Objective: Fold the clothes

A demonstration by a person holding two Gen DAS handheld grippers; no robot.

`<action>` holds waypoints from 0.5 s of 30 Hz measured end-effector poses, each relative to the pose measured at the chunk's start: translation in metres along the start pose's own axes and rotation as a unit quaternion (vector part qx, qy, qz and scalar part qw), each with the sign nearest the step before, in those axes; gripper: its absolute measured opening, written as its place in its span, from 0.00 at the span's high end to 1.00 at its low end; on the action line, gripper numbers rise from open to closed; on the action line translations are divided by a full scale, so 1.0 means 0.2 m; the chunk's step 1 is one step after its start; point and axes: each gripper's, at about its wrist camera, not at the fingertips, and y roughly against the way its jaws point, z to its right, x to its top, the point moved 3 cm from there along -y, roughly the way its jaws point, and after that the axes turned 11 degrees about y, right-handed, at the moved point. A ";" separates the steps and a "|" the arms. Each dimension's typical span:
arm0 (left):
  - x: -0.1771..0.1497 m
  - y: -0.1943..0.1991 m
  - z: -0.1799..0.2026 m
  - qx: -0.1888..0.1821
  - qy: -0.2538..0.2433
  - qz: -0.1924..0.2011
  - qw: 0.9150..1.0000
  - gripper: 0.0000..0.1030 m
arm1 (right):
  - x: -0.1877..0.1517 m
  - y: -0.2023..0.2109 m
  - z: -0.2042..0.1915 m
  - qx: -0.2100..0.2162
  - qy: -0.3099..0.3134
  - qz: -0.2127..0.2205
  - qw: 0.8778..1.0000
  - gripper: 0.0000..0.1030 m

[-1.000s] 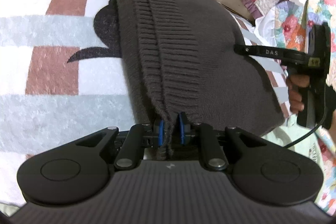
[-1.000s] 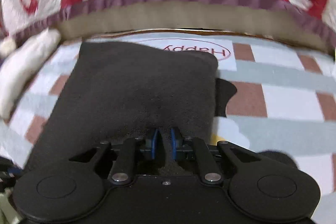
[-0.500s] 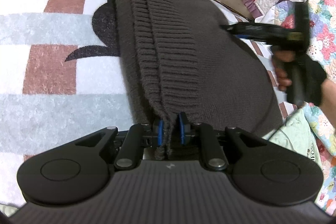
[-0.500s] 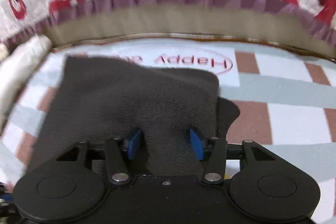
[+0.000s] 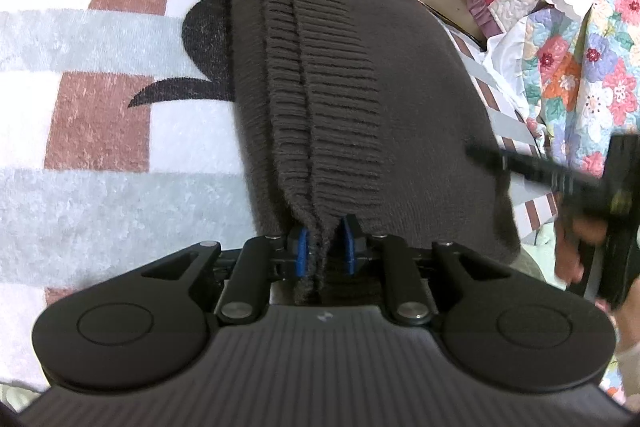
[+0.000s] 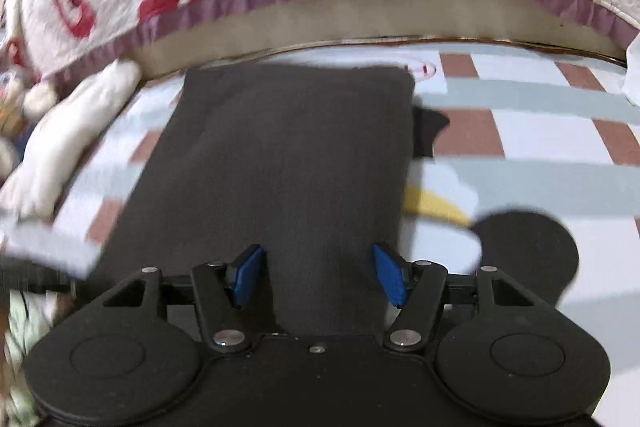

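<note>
Left wrist view: the right gripper (image 5: 560, 175) is smeared by blur at the frame's edge, its state unreadable here; the left gripper (image 5: 323, 245) pinches the ribbed hem of the dark sweater (image 5: 400, 87), which lies folded on the checked blanket (image 5: 100, 107). Right wrist view: blurred; the right gripper's pads (image 6: 390, 277) stand spread over the sweater's near edge

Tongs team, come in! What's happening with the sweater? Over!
Left tongs shut on sweater hem. Right tongs open above it. Sweater folded on blanket. Nothing blocking.
</note>
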 end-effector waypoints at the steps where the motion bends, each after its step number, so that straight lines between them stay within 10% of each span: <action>1: 0.00 -0.01 -0.01 -0.003 0.003 0.000 1.000 0.82 | -0.05 0.01 0.00 0.007 -0.010 -0.008 1.000 0.37; 8: 0.03 0.01 -0.07 -0.016 0.043 0.001 0.999 0.73 | -0.23 0.11 0.04 0.053 -0.059 -0.009 0.997 0.38; 12: 0.09 0.12 -0.12 0.022 0.076 0.114 0.990 0.40 | -0.24 0.21 0.07 0.083 -0.075 0.007 0.994 0.37; 15: 0.13 0.13 -0.17 -0.013 0.119 0.134 0.984 0.39 | -0.14 0.28 0.14 0.095 -0.114 0.051 0.988 0.35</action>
